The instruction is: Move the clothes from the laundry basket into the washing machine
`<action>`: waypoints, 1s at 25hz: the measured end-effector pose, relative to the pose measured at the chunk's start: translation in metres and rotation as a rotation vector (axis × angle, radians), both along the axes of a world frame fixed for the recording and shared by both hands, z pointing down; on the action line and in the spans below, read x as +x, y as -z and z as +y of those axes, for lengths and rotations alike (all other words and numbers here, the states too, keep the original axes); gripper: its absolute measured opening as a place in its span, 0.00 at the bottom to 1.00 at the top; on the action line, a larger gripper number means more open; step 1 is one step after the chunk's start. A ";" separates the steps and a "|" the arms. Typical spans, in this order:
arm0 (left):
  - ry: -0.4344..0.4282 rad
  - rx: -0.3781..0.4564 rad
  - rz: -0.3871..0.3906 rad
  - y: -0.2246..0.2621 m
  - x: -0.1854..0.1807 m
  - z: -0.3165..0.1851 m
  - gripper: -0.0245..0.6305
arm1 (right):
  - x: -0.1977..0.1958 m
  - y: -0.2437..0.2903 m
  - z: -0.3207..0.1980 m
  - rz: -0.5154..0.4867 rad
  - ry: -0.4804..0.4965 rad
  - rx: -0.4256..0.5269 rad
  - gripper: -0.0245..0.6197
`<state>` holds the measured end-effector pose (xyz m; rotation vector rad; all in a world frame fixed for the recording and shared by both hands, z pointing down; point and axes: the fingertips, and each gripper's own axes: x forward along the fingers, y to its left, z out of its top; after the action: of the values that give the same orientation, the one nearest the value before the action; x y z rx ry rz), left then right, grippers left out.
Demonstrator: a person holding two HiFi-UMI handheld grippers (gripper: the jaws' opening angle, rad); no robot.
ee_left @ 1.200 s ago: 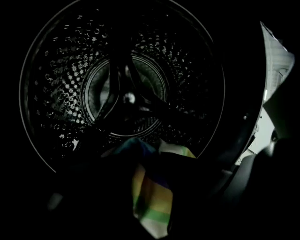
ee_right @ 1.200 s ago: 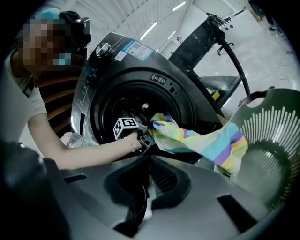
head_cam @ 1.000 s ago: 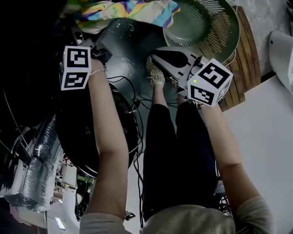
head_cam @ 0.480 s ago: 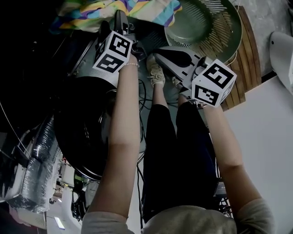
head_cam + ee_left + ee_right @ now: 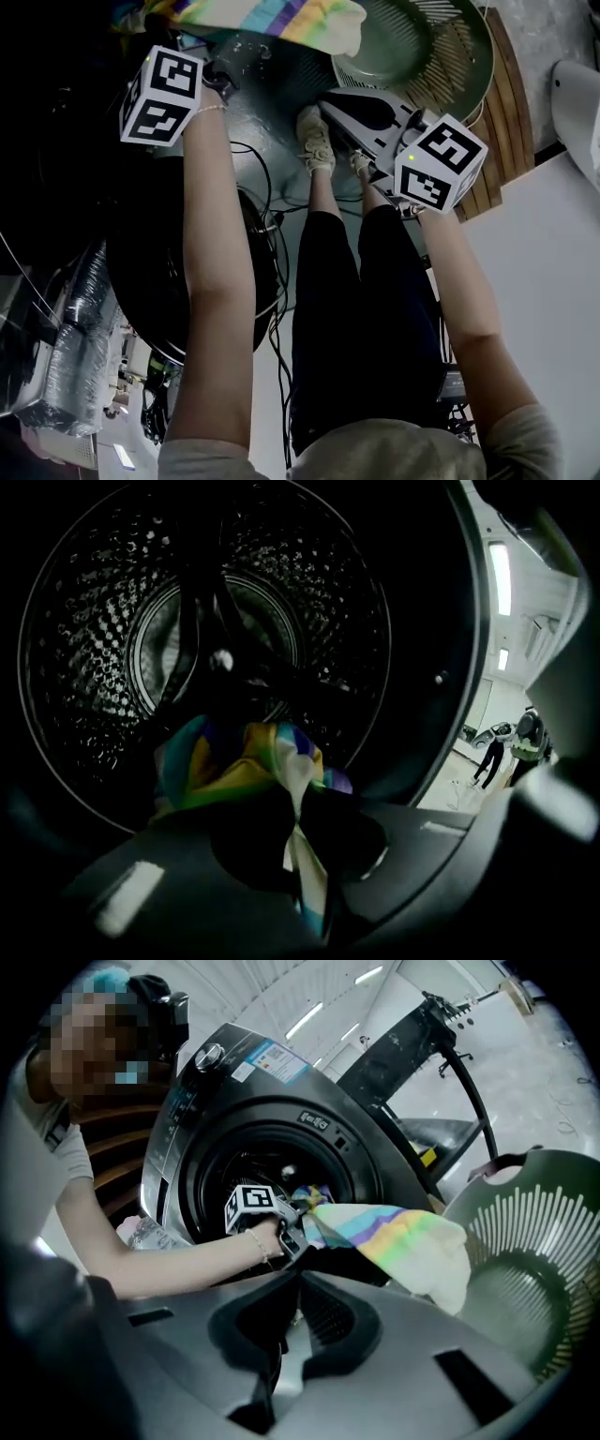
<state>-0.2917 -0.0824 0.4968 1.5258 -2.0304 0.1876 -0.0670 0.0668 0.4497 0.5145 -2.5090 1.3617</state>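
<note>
Fingers [image 5: 244,846] of left gripper [image 5: 292,810] just closed, pinching striped cloth [image 5: 234,761]; right gripper [image 5: 298,1288] fingers remain together.

A striped garment [image 5: 281,17] in yellow, green, turquoise, purple and white lies at 12 o'clock in the head view. It is bunched up and pinched in the left gripper [image 5: 292,810], whose jaws have just closed on a thin fold of it. From that gripper it hangs at 6 o'clock before the perforated steel drum [image 5: 103,621]. The dark grey front-loading washing machine [image 5: 281,1082] stands open, and the garment's loose pale end trails out of its mouth toward 3 o'clock. The round green slatted laundry basket [image 5: 427,47] sits at 1 o'clock, just beside that end.
</note>
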 end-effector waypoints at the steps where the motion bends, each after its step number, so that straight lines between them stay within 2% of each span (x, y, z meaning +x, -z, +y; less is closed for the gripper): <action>1: 0.002 0.011 -0.023 0.007 -0.007 -0.005 0.07 | 0.000 0.001 0.000 -0.001 0.001 0.001 0.06; 6: -0.021 0.073 -0.228 0.042 -0.028 -0.033 0.07 | 0.001 -0.001 0.000 -0.017 -0.009 -0.009 0.06; 9: -0.027 0.051 -0.279 0.027 -0.030 -0.043 0.08 | 0.002 -0.005 0.002 -0.012 -0.012 -0.009 0.06; 10: -0.028 0.026 -0.259 0.016 -0.028 -0.043 0.09 | 0.002 -0.005 0.003 -0.012 -0.012 -0.009 0.06; 13: -0.003 0.008 -0.147 0.001 -0.021 -0.034 0.24 | 0.002 -0.004 0.007 -0.019 -0.010 -0.014 0.06; 16: 0.005 0.061 -0.060 0.012 -0.010 -0.018 0.48 | 0.005 -0.003 0.009 -0.015 -0.014 -0.018 0.06; 18: -0.017 0.065 -0.011 0.013 0.005 -0.001 0.50 | 0.006 -0.002 0.010 -0.011 -0.015 -0.020 0.06; 20: -0.051 0.027 0.028 0.003 0.025 0.018 0.51 | 0.006 -0.001 0.009 -0.013 -0.020 -0.022 0.06; 25: -0.207 -0.177 0.117 -0.061 0.087 0.048 0.51 | 0.009 -0.001 0.005 -0.013 -0.037 -0.017 0.06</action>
<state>-0.2044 -0.0343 0.5577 1.5939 -1.7165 0.3426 -0.0584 0.0718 0.4511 0.5532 -2.5081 1.4021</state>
